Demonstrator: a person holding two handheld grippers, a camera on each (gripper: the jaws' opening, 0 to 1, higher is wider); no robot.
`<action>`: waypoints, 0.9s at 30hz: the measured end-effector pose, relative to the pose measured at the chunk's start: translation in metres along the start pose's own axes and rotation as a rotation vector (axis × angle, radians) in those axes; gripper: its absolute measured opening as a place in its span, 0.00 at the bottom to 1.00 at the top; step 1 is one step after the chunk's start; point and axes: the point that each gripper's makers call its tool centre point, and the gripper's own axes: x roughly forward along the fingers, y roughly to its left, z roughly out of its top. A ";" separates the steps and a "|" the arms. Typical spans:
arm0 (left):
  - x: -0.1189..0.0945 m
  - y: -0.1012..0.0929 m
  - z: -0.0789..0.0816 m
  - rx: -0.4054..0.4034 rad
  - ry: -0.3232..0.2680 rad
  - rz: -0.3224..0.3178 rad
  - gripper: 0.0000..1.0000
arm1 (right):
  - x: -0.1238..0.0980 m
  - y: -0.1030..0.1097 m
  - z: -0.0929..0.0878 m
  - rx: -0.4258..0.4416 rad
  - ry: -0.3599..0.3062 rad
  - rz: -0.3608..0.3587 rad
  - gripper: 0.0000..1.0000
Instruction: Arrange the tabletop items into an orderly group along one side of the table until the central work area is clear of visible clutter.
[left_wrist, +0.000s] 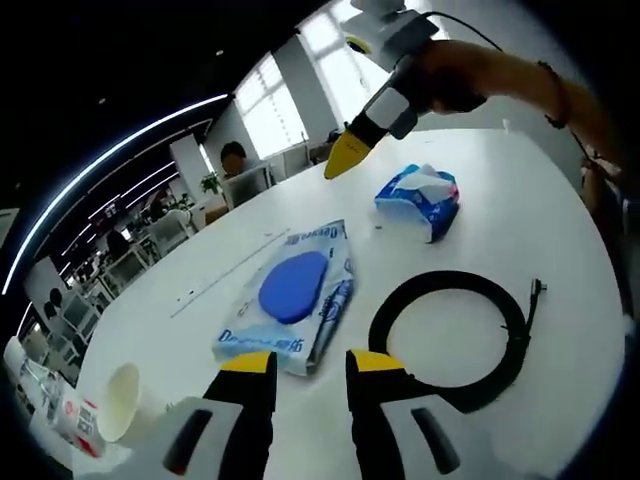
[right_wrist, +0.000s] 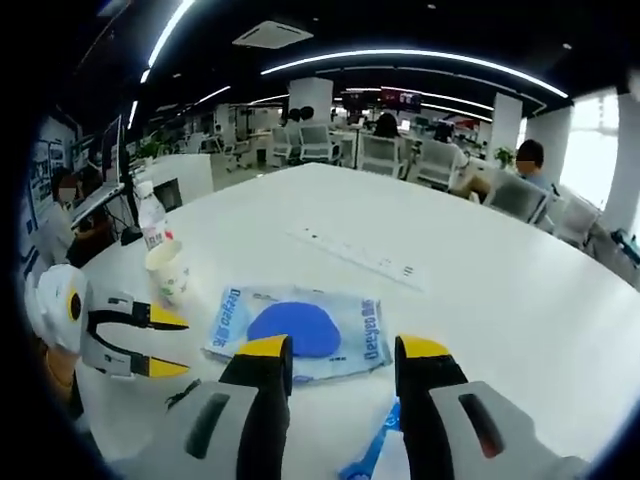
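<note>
Here both grippers hang spread; the wipes pack (left_wrist: 290, 300) lies lengthwise away from the left gripper (left_wrist: 310, 368).

Background is open-plan office: rows of office chairs (right_wrist: 378, 152) and workstations behind the desk (right_wrist: 480, 250), seated people (right_wrist: 528, 160) at far edge, monitor (right_wrist: 110, 150) off to one side. Ceiling light strips (right_wrist: 420, 55), AC vent (right_wrist: 270, 35), bright windows (left_wrist: 270, 100).

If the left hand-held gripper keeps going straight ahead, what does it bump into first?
Most likely the wet wipes pack with the blue lid, lying flat on the white table just beyond the open left hand-held gripper. Depth is hard to judge, so it may pass just above it.
</note>
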 end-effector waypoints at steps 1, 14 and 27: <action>0.000 0.000 -0.001 -0.004 0.002 -0.005 0.26 | 0.002 -0.002 0.000 0.009 0.005 0.001 0.39; 0.003 0.015 -0.002 -0.202 0.003 0.036 0.23 | 0.032 -0.025 -0.007 0.032 0.108 -0.015 0.39; 0.016 0.009 0.001 -0.418 -0.005 0.023 0.19 | 0.059 -0.040 -0.008 0.066 0.175 -0.025 0.37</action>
